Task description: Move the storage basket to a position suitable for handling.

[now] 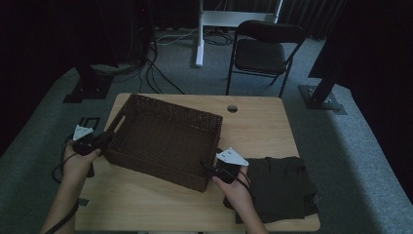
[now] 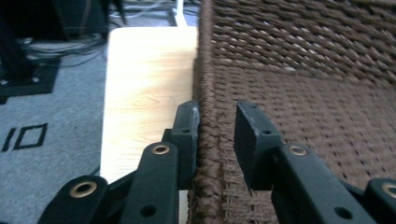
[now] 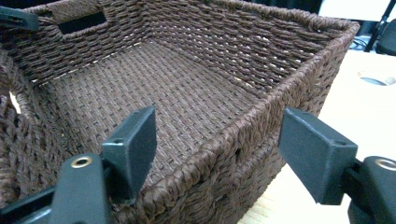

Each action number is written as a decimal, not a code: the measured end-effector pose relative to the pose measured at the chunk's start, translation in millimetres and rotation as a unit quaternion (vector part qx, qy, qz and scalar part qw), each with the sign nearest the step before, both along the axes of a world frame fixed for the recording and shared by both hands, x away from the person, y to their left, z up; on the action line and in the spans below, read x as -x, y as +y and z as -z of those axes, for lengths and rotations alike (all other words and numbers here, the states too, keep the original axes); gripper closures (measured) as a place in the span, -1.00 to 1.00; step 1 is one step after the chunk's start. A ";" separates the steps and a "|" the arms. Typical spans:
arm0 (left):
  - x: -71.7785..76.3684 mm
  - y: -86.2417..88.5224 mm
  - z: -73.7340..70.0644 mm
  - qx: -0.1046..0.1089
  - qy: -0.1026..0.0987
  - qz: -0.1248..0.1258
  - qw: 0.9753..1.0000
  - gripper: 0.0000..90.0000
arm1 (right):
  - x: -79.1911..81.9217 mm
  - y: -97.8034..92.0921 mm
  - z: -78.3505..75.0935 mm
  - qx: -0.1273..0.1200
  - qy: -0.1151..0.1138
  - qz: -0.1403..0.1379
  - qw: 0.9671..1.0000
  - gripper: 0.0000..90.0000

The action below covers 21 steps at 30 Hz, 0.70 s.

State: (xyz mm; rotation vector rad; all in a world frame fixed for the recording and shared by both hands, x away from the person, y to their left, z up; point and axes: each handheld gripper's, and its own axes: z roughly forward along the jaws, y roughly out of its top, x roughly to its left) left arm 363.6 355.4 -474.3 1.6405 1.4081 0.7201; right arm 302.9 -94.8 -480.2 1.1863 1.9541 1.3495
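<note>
- Basket (image 1: 165, 139), brown and woven, sits on the left half of the desk (image 1: 263, 131), turned at a slant to the desk's edges, with nothing in it.
- Left tool (image 2: 215, 135) straddles the rim of the basket's left end wall: its outer jaw presses against the outside of the rim, while the inner jaw stands a little apart from the weave, so the jaws are not fully clamped.
- In the high view this left tool (image 1: 100, 141) meets the basket just below a slot handle cut in that end wall, with the person's left hand (image 1: 78, 163) behind it.
- Right tool (image 3: 219, 140) has its jaws spread wide, one inside the basket above the woven floor, the other outside over the desk, with the near right rim between them and untouched by either.
- Seen from above, the right tool (image 1: 210, 169) is at the basket's near right corner, held by the right hand (image 1: 238, 192).
- Dark folded cloth (image 1: 280, 187) lies on the desk just right of that hand, near the desk's front right corner.
- Round cable hole (image 1: 232, 108) shows in the desk behind the basket.
- Black folding chair (image 1: 263, 51) stands on the grey carpet beyond the desk.
</note>
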 end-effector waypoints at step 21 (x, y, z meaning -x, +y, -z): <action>25.7 -9.8 2.5 0.045 0.010 -0.011 0.999 0.78 | -7.2 -6.5 -1.7 -0.003 0.016 0.062 0.998 0.30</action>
